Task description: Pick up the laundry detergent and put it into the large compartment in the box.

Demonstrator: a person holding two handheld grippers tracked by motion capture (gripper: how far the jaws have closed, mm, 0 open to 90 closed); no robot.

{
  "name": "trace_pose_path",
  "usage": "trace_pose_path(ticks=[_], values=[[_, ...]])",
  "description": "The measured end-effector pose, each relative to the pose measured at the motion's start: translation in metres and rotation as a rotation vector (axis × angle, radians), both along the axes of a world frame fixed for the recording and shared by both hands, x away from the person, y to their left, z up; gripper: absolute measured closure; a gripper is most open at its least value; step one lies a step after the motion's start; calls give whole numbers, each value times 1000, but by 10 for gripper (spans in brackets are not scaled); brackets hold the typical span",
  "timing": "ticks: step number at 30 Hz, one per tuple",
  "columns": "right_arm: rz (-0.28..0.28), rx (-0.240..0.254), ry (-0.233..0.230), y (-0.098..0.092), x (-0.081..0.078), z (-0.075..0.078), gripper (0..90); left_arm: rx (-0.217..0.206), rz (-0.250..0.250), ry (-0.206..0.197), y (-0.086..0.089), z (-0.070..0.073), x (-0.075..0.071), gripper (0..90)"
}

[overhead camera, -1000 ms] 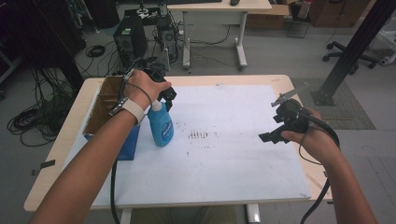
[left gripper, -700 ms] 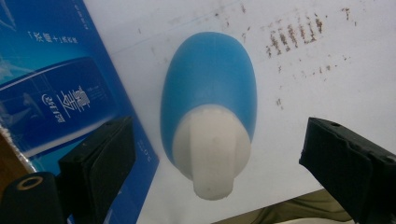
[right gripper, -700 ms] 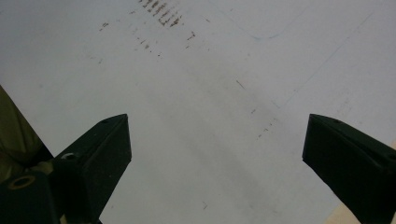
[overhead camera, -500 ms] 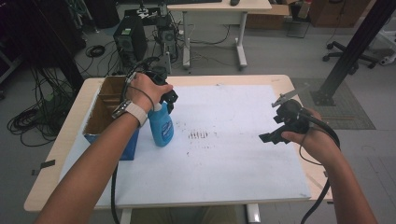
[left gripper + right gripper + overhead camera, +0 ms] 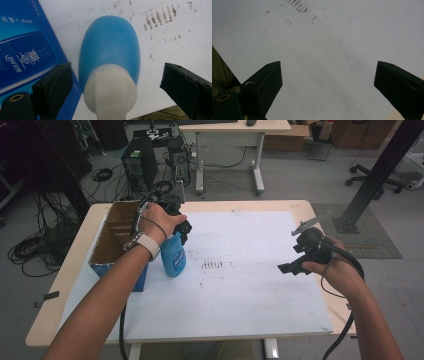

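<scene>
Blue bottle upright on the table, just beside the box at 9 o'clock. Left tool spread wide around its white neck, not pinching. Right tool at 3 o'clock, spread, holding nothing.

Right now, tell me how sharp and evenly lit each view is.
High view: soft but even light, white sheet free of glare. Left gripper view: blue bottle close and slightly soft, a faint sheen on its shoulder. Right gripper view: sheet dull and grey, jaws dark, brown marks blurred.
</scene>
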State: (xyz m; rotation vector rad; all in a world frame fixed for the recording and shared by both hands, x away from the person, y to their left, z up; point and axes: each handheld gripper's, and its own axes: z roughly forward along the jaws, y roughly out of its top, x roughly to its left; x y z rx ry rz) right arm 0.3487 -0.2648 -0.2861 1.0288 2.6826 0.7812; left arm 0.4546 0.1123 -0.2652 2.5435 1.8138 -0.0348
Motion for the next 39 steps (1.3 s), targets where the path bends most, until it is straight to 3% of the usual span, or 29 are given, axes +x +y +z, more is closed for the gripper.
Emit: trace_pose_path(ticks=[20,34,39], values=[[-1,0,8,0,1,-4,82,-1,-1,-11,5,-13,2,120],[-5,1,11,-2,1,-5,82,-9,-4,-11,7,-20,3,169],[-6,2,11,-2,1,-5,82,-11,-7,-11,6,-22,3,224]])
